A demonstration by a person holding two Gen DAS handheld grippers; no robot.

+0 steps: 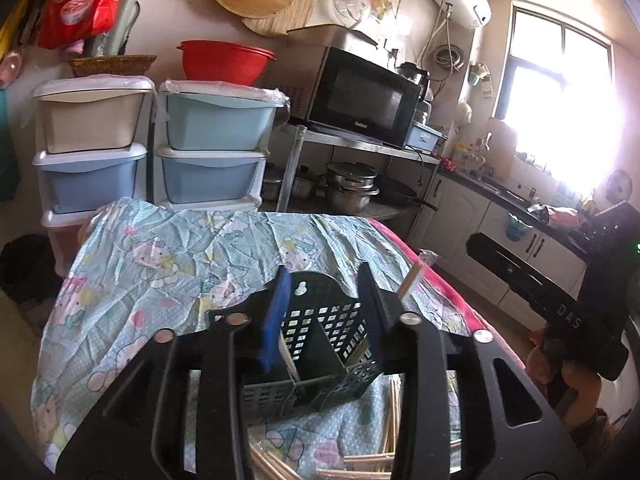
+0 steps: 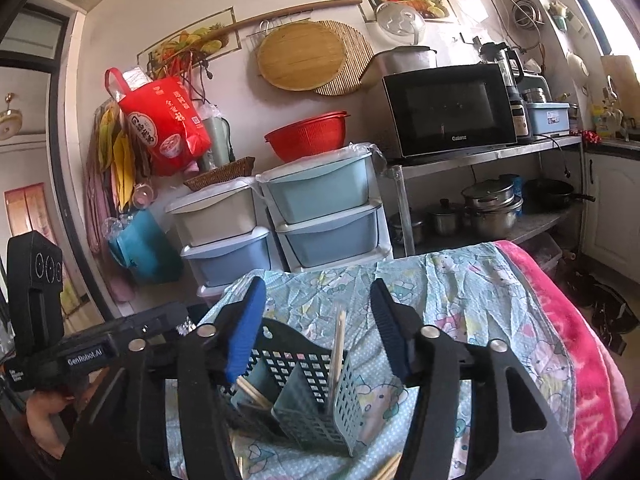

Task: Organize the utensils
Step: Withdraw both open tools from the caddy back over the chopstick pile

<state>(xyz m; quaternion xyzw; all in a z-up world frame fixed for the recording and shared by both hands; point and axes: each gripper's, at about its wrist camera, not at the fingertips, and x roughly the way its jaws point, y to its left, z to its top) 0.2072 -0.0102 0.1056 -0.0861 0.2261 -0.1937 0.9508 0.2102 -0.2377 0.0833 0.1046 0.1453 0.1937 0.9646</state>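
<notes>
While both grippers hang over the utensil caddy (image 1: 320,344), neither holds anything. Left gripper (image 1: 324,316): jaws parted wide, the blue-padded fingers (image 1: 276,320) straddling the caddy's width; no pad can be confirmed as pressing the plastic, and nothing lies between them but the caddy's open top. Right gripper (image 2: 320,328): likewise spread and empty, its fingers framing the same caddy (image 2: 304,392) from the other side.

The caddy, a perforated blue-grey basket with internal dividers, stands upright on the cartoon-print cloth (image 1: 168,264) covering the table. In the right wrist view one wrapped pair of chopsticks (image 2: 338,348) stands nearly upright in a compartment, and further sticks (image 2: 252,392) lean low in the neighbouring one. In the left wrist view a wrapped stick (image 1: 414,276) rises behind the right-hand finger. Loose chopsticks (image 1: 372,460) lie on the cloth near the lower frame edge.

Hidden or unclear: the caddy's base and front wall are masked by each gripper's black body; the number of sticks inside cannot be counted; the loose pile is cut off by the frame. Each view catches the opposite gripper's housing at its margin, jaws out of sight. The window (image 1: 560,92) is overexposed.
</notes>
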